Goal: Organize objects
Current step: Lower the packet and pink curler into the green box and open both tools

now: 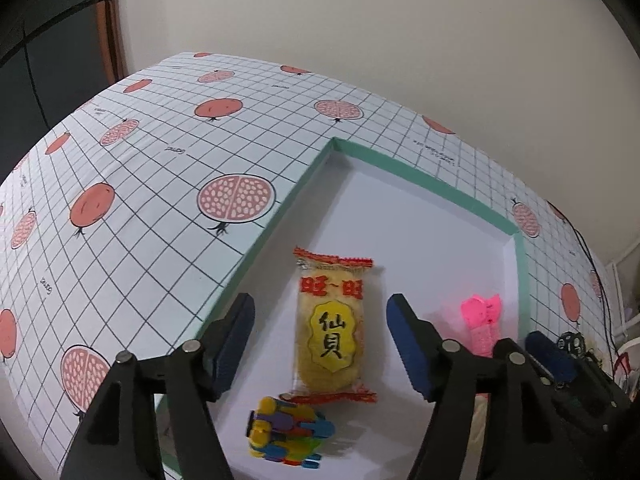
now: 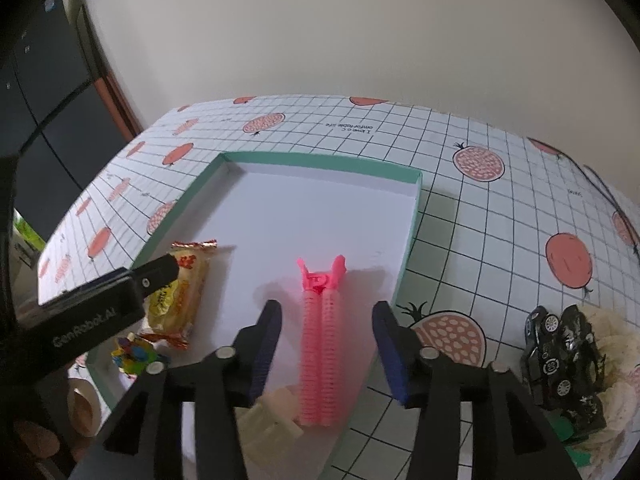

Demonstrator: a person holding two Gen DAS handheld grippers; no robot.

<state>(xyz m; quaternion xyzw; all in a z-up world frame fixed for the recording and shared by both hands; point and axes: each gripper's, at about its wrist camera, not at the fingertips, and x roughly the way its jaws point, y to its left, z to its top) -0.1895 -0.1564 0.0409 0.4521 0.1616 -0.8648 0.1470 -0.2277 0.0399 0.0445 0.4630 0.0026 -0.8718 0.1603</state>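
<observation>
Both claws apart, clamping nothing; black toy cars clear only in the right wrist view.

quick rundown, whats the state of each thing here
left gripper: open, holding nothing
right gripper: open, holding nothing
rice cracker packet: sealed, flat in tray
pink hair clip: lying in tray
tray: open-topped, on the table
toy car: outside tray

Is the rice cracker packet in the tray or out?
In: the rice cracker packet lies flat on the white floor inside the green-rimmed tray.
</observation>
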